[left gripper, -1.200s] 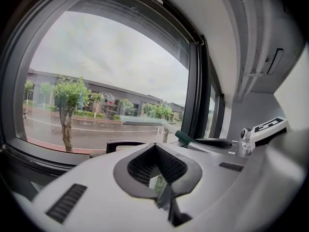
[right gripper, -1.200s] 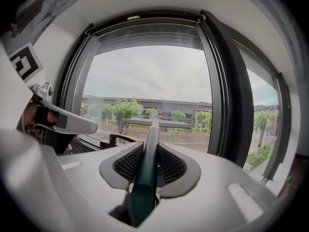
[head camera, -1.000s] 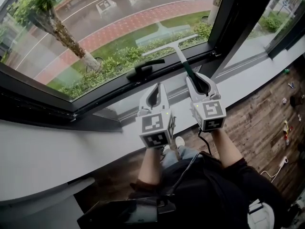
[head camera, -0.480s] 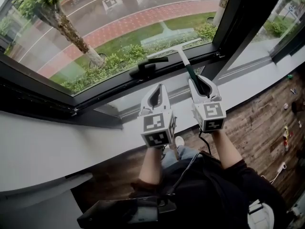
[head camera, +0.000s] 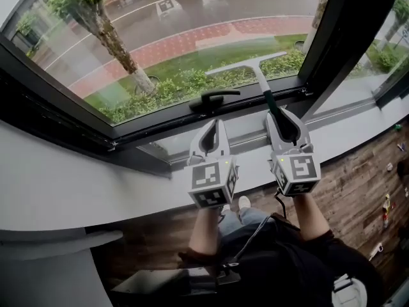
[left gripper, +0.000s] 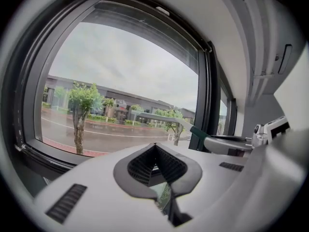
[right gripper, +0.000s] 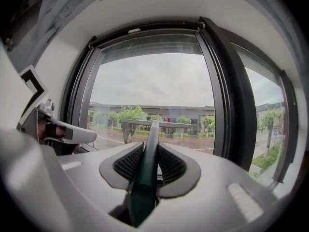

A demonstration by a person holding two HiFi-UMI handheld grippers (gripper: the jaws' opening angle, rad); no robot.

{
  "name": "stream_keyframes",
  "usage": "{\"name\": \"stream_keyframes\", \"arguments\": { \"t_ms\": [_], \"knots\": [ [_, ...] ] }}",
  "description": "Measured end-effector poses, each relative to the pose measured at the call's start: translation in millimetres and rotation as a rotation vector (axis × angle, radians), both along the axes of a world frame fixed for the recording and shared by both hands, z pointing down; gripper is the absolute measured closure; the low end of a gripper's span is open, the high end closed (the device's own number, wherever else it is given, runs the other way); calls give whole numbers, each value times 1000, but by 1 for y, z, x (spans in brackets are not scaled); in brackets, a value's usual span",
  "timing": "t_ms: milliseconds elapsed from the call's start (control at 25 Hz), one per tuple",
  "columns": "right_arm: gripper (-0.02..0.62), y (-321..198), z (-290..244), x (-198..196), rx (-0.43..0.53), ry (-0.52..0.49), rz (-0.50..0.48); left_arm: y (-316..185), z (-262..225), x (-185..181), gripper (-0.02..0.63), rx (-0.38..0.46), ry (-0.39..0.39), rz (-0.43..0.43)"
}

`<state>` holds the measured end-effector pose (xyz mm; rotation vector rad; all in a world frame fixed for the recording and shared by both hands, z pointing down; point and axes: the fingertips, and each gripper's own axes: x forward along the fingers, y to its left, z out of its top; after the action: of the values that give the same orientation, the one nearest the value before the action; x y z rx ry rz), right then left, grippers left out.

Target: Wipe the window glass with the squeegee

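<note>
Shifted right along the window glass (head camera: 192, 31), the light, stiff squeegee (head camera: 254, 66) stays clamped at its green handle in the right gripper (head camera: 282, 112); left gripper (head camera: 213, 125) jaws closed, empty.

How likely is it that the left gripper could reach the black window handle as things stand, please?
Probably yes: the left gripper, shut and empty, points at the window handle ahead, nothing between them; the squeegee sits to its right.
</note>
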<state>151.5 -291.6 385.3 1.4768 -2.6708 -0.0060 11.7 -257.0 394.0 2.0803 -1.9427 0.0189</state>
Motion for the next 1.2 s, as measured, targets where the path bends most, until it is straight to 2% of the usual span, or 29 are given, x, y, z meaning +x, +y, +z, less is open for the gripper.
{"name": "stream_keyframes", "arguments": {
  "t_ms": [240, 360, 480, 600, 840, 1000, 1200],
  "knots": [
    [500, 17, -58, -9, 112, -58, -23, 14, -44, -24, 606, 102, -28, -48],
    [500, 21, -102, -27, 195, -102, -31, 19, -82, -51, 606, 152, -47, -98],
    [500, 27, -143, -54, 289, -144, -19, 26, -119, -85, 606, 210, -107, -129],
    [500, 37, -181, -88, 360, -192, -15, 33, -149, -118, 606, 279, -146, -118],
    [500, 50, -253, -151, 501, -243, 22, 44, -206, -177, 606, 357, -204, -69],
    [500, 53, -301, -170, 584, -257, 62, 48, -231, -195, 606, 393, -209, -20],
    [500, 52, -354, -182, 675, -251, 76, 46, -258, -198, 606, 439, -204, 27]
  ]
}}
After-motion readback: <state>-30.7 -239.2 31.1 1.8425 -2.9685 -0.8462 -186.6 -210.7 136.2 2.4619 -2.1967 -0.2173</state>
